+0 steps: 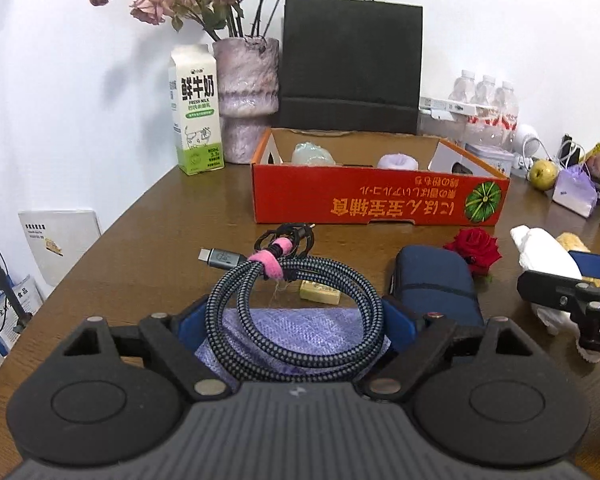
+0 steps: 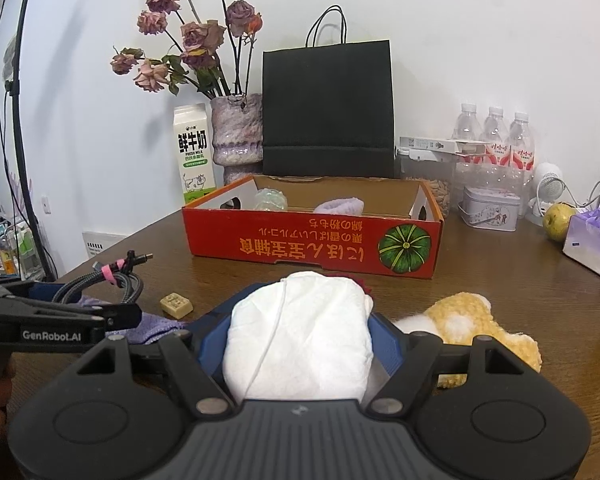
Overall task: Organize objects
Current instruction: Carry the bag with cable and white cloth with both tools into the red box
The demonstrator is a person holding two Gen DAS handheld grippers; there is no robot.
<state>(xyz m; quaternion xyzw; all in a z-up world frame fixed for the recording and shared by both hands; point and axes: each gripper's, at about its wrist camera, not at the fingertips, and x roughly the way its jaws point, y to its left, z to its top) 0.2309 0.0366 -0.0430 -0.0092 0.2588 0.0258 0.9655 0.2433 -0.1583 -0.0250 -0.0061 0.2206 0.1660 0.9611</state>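
A coiled braided cable [image 1: 332,276] with a pink strap lies between the blue fingers of my left gripper [image 1: 294,316]. Both pads press on the coil's sides, above a lilac cloth [image 1: 300,332]. My right gripper [image 2: 300,312] is shut on a white padded bundle [image 2: 300,332] that fills the gap between its fingers. The left wrist view shows that gripper [image 1: 556,276] at the right edge with the bundle [image 1: 540,252]. Behind both stands an open red cardboard box [image 1: 380,200]. It holds a clear crumpled thing [image 1: 312,154] and a lilac fluffy thing [image 1: 398,161].
On the brown table lie a navy pouch [image 1: 432,284], a red rose head [image 1: 476,246], a small cream block [image 1: 320,292] and a yellow plush toy [image 2: 472,320]. A milk carton [image 1: 196,116], vase [image 1: 246,96], black paper bag [image 1: 352,64], bottles [image 2: 496,148], tin [image 2: 490,208] and pear [image 2: 558,216] line the wall.
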